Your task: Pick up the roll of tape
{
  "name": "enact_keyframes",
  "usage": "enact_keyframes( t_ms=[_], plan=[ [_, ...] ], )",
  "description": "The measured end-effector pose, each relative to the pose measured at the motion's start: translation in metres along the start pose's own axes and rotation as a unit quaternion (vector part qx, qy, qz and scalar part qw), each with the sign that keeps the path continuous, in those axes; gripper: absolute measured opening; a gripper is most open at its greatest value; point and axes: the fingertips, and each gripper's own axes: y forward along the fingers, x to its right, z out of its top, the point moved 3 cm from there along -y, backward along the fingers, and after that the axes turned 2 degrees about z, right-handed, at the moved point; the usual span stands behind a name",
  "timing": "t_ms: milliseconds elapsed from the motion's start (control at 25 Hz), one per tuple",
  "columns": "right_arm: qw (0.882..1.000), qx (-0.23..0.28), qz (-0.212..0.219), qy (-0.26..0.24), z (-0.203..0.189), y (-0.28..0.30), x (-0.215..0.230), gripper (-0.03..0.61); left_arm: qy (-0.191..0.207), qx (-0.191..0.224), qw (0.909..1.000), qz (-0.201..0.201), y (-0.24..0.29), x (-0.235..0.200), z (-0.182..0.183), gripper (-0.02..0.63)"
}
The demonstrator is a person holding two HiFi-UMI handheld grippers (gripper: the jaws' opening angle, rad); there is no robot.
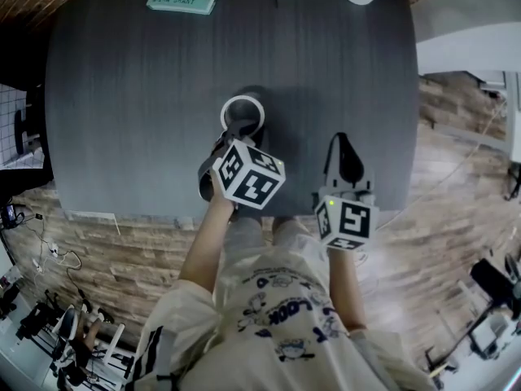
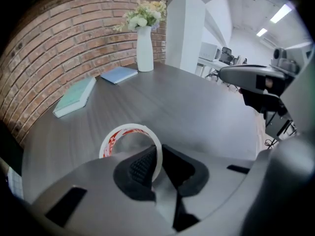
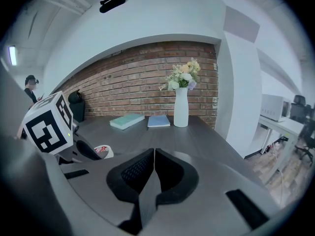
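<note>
Grey wood-grain table (image 1: pixel 122 96) fills the upper frame of the head view, with the right gripper (image 1: pixel 345 163) idle at its lower-right edge, jaws closed on nothing. Left of it, the left gripper (image 1: pixel 241 127) points steeply down at frame centre, its pads pinching one wall of the roll of tape (image 1: pixel 244 98), one jaw inside the ring and one outside. Whether the roll has left the surface is unclear. With so thin a bite, the ring could swing or slip free on the lift.
</note>
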Motion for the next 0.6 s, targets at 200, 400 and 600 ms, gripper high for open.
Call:
enact_keyframes(
  t_ms=[200, 400, 600],
  plan=[
    [0.999, 0.029, 0.010, -0.008, 0.029, -0.001, -0.008, 0.009, -0.033, 0.061, 0.9973, 0.025, -0.041, -0.022, 0.020, 0.037],
    [0.997, 0.074, 0.022, -0.014, 0.071, -0.006, -0.021, 0.009, -0.061, 0.136, 0.9868, 0.064, -0.096, -0.045, 0.038, 0.038],
    [0.992, 0.118, 0.030, -0.027, 0.110, -0.009, -0.023, 0.009, -0.097, 0.203, 0.9691, 0.102, -0.144, -0.066, 0.054, 0.038]
  ],
)
